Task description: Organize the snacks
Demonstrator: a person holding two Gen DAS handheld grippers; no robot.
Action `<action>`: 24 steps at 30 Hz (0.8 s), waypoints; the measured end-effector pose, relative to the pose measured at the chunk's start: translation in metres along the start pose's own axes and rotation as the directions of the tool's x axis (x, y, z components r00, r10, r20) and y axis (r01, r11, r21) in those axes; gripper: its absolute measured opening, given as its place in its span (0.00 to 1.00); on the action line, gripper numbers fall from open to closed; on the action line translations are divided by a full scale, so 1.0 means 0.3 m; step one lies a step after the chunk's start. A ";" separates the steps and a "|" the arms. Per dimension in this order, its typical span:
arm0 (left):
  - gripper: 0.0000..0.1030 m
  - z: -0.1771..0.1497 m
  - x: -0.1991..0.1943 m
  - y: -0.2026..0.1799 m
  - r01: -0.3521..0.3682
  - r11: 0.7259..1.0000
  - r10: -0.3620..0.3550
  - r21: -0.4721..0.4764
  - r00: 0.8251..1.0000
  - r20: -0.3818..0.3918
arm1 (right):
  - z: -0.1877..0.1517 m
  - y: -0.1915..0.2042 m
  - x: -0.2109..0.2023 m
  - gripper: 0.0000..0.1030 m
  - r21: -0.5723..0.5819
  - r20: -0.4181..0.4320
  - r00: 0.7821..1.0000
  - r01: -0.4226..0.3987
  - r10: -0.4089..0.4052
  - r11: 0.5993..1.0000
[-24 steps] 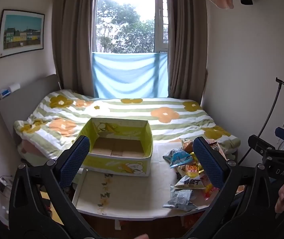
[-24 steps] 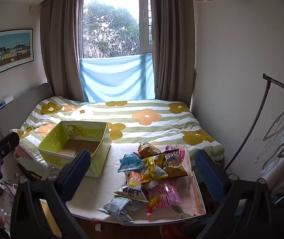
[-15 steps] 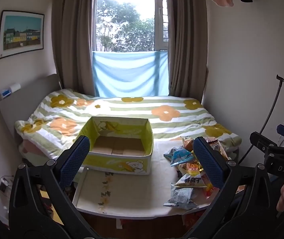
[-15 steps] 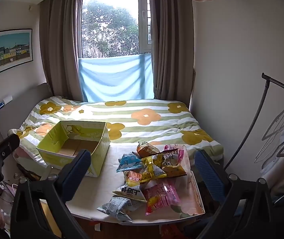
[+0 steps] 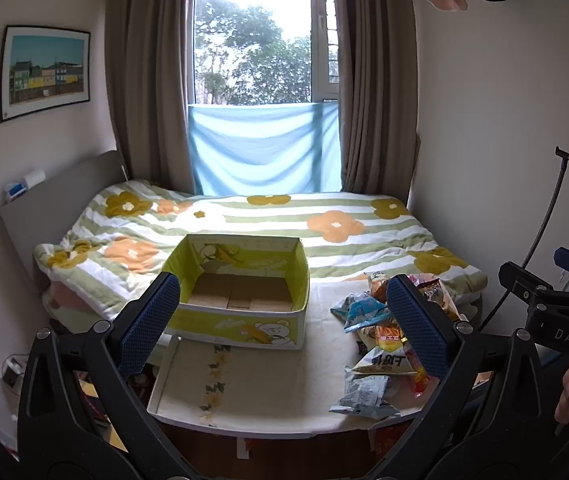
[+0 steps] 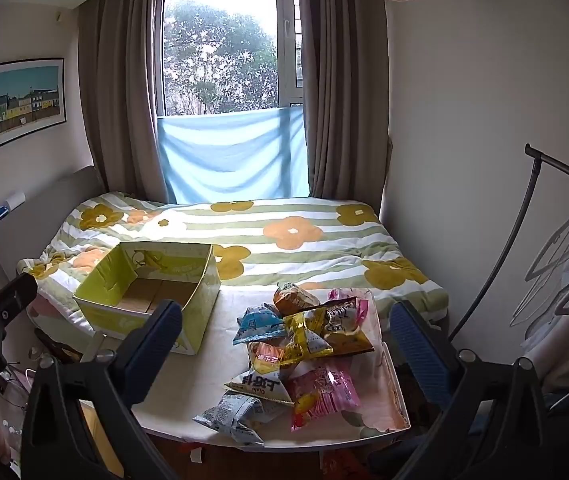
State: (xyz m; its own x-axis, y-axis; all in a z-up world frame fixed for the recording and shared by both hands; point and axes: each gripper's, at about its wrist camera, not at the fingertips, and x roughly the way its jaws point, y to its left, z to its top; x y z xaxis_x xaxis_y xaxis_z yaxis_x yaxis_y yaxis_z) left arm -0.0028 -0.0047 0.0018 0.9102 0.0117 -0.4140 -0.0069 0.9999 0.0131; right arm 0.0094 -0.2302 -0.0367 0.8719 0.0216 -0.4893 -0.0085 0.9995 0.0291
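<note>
Snack packets (image 6: 304, 356) heaped on the right half of the white bench (image 5: 268, 384), lower centre-right of both views. Nearest the bench's front edge: a grey-blue foil packet (image 6: 232, 414). Just behind it, a white triangular packet with dark lettering (image 6: 258, 384) and a pink packet (image 6: 324, 394). Further back, yellow (image 6: 304, 340), blue (image 6: 258, 324) and orange-brown (image 6: 294, 300) packets, overlapping.

Left gripper (image 5: 284, 328), fingers spread wide, nothing between the blue pads; it hangs short of the bench, in the bottom of the left wrist view. Right gripper (image 6: 286, 340), fingers likewise wide apart, holding nothing, above the near bench edge with the heap showing in the gap. Each gripper appears at the side edge of the other's view. Part of a hand (image 5: 566, 392) visible at lower right of the left wrist view.

Yellow-green cardboard box (image 5: 240, 292), open top, bare brown floor inside, sits on the left rear of the bench, well apart from the heap. A bear print on its front wall.

Behind the bench: bed (image 6: 284, 236) with green-striped flower quilt. Then a window (image 5: 252, 40), its lower part covered by blue cloth (image 5: 264, 152), brown curtains either side. Framed picture (image 5: 46, 70) upper left. Clothes rack (image 6: 540, 208) at right edge.
</note>
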 end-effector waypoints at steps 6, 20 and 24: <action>1.00 0.003 0.002 0.000 -0.002 1.000 0.002 -0.001 1.000 -0.002 | 0.003 0.008 -0.004 1.00 0.002 0.000 1.000 0.001 -0.001 1.000; 1.00 -0.006 0.010 -0.007 0.002 1.000 -0.002 -0.002 1.000 -0.007 | 0.001 0.006 0.002 1.00 0.002 -0.003 1.000 0.002 -0.002 1.000; 1.00 -0.005 0.014 -0.008 0.009 1.000 -0.009 -0.010 1.000 -0.010 | -0.001 0.006 0.006 1.00 0.004 -0.006 1.000 0.002 -0.002 1.000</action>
State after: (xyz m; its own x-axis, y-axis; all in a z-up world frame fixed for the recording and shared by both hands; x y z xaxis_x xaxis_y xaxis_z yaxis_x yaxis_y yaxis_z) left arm 0.0003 -0.0070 -0.0014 0.9061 0.0029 -0.4230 -0.0029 1.0000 0.0005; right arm 0.0107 -0.2283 -0.0379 0.8689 0.0200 -0.4946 -0.0049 0.9995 0.0317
